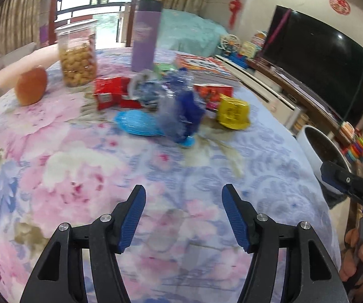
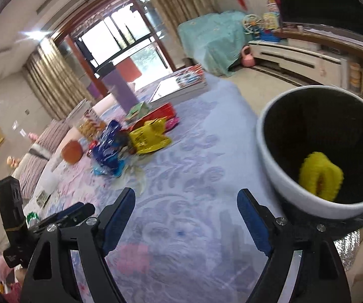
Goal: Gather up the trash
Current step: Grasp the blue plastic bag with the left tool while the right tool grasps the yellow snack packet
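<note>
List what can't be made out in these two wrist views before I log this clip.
- Print on the red wrapper and yellow packet: motion blur, left view.
- Floor of the white bin: dark inside, right view; only a yellow item shows.
- Jar contents: blurred, partly behind the blue wrapper, right view.

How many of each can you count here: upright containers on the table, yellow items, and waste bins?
Upright containers on the table: 2, the clear snack jar and the purple tumbler
Yellow items: 2, the yellow packet on the cloth and the yellow piece inside the bin
Waste bins: 1, the white bin
Total: 5
</note>
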